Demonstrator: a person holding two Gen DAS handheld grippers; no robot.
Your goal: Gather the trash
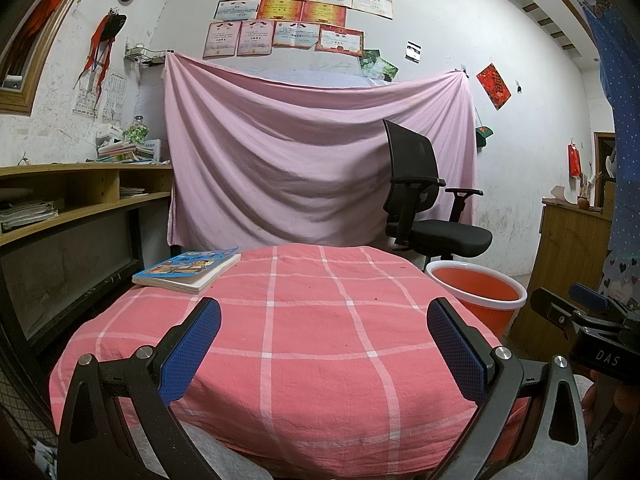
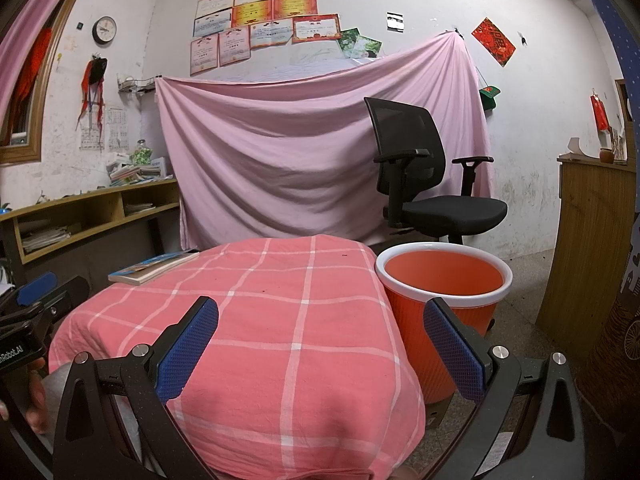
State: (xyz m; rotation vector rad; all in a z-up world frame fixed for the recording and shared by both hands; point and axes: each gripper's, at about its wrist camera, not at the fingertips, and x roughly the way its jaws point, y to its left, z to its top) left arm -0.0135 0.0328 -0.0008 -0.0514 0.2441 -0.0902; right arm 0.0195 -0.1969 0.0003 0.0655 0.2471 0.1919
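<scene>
"DAS" in white on the right gripper [image 1: 592, 312] body, seen from the left wrist. "nRobot.AI", cut off at the frame edge, on the left gripper [image 2: 24, 312] body. Wall certificates [image 1: 288, 16] and book [image 1: 188, 270] cover: illegible.

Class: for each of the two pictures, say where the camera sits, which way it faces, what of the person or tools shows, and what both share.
Left wrist view: on the left gripper, facing across the checked cloth to the pink sheet; jaws open, right gripper at the right edge.
Right wrist view: on the right gripper, facing likewise; jaws open, left gripper and a hand at left.
Shared: book, orange bin, chair.
</scene>
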